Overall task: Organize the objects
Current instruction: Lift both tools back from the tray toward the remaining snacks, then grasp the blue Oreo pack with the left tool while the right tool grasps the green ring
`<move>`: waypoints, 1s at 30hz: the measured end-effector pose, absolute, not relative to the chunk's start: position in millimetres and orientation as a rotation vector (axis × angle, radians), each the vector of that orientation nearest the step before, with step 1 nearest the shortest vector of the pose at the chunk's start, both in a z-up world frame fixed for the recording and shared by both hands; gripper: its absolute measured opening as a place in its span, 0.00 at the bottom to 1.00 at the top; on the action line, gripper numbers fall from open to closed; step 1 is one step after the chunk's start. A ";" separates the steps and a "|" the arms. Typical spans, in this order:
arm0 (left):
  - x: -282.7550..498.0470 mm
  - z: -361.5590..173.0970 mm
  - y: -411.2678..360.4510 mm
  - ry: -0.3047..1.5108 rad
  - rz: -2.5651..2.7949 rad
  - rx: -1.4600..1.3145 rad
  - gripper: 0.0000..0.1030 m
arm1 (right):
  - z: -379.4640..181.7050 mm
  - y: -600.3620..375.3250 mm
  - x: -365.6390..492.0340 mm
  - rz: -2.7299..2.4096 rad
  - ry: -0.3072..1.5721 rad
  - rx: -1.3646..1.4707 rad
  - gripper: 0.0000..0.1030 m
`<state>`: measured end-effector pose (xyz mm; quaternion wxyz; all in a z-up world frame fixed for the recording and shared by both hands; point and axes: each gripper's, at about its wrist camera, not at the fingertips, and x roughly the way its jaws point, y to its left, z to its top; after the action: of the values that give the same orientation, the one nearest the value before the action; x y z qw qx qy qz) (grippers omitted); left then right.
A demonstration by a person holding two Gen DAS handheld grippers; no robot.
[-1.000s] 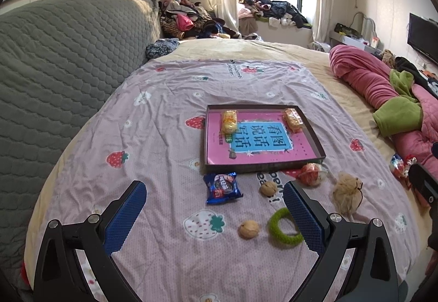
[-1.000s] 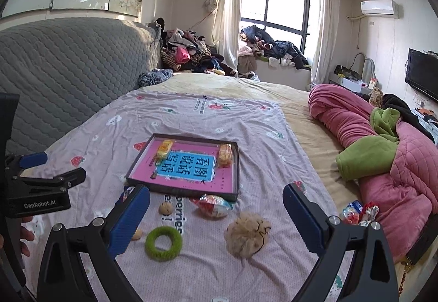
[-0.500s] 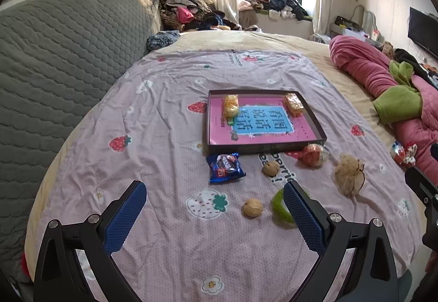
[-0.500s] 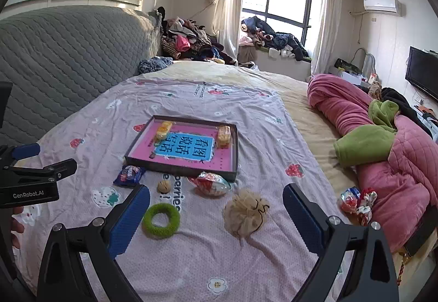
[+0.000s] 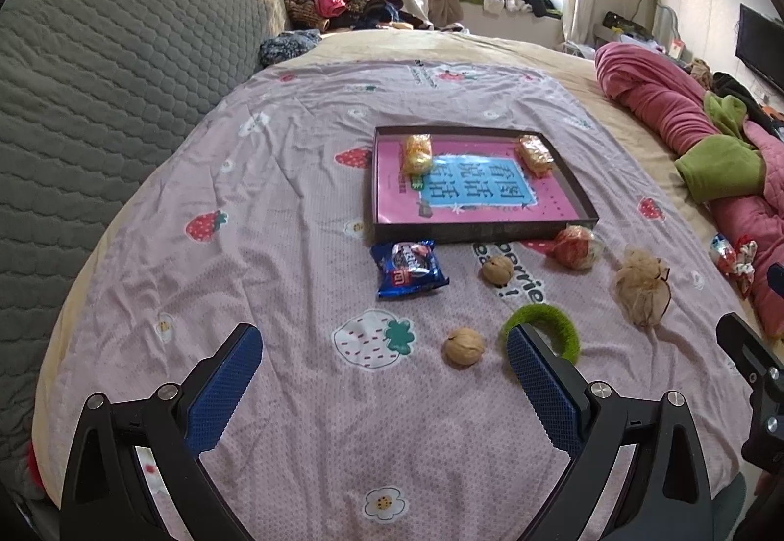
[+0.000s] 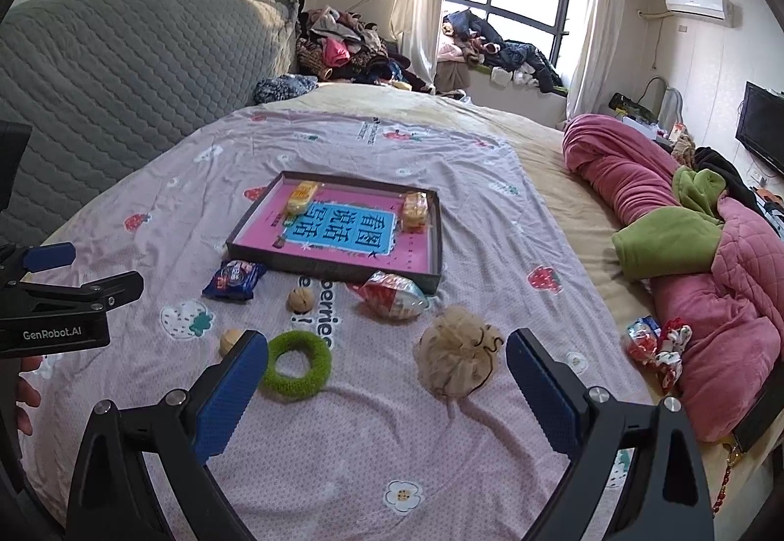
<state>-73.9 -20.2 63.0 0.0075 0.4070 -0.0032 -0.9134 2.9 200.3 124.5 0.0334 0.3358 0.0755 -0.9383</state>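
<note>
Both claws lower and nearer the bed than a second ago, left claw (image 5: 384,374) and right claw (image 6: 387,377) spread wide, empty. Ahead: blue packet (image 5: 409,269), walnut (image 5: 463,346), green ring (image 6: 295,365), mesh pouch (image 6: 458,363); tray (image 5: 482,231) beyond. Ready for picking.

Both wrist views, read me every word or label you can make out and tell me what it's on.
"GenRobot.AI": white lettering on the black left gripper, seen in the right wrist view.
"看图说话": large characters on the blue panel of the pink book cover in the dark shallow tray, seen upside down.
"...berries!": partial print on the pink strawberry bedsheet.
Blue snack packet: label too blurred to read.
Small print at the bedsheet's far edge: too small.
</note>
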 end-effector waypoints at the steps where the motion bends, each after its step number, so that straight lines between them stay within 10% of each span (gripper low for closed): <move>1: -75.8 58.7 -21.6 -0.008 -2.848 1.283 0.97 | 122.3 198.9 1.7 -2.881 0.235 1.040 0.96; 30: -144.5 -22.2 -20.9 -0.030 -2.809 1.425 0.97 | 33.7 165.4 -60.4 -2.781 0.333 1.260 0.96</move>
<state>-144.5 -20.9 -22.2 -0.0040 0.4523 -0.0094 -0.8918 -60.4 165.4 33.7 0.0354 0.4100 0.1083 -0.9049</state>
